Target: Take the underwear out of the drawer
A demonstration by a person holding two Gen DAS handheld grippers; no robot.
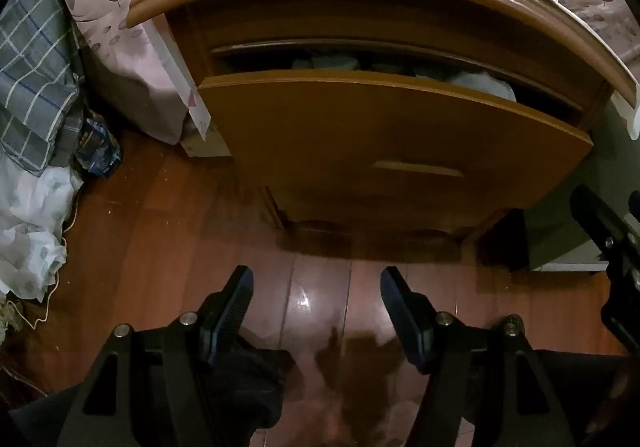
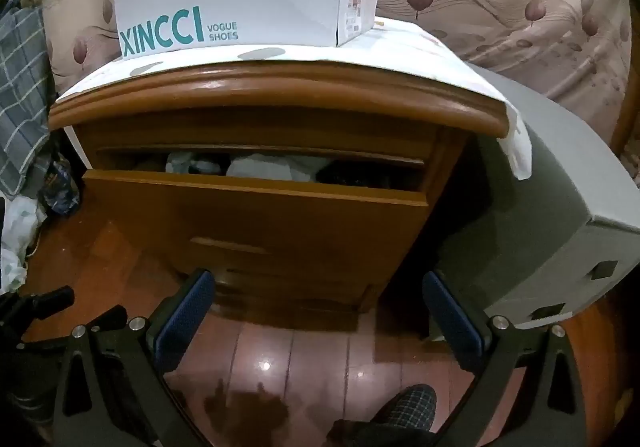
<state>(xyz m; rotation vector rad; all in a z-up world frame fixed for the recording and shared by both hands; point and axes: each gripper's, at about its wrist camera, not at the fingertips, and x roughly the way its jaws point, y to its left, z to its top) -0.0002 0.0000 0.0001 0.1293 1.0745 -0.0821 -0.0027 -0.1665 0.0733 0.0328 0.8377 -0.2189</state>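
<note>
The glossy wooden drawer (image 2: 256, 223) stands partly open, with soft pale underwear (image 2: 272, 169) inside. Below it, the left gripper (image 1: 316, 311) and right gripper (image 2: 320, 311) hover wide, empty.

Dim indoor light; glare on floor (image 2: 304, 363) (fisheye edges bowed, vignetted).

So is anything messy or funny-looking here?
A bit. The drawer is only partly pulled out, with clothes bunched untidily inside. Crumpled fabric lies heaped on the floor left of the nightstand. Nothing looks broken or spilled.
</note>
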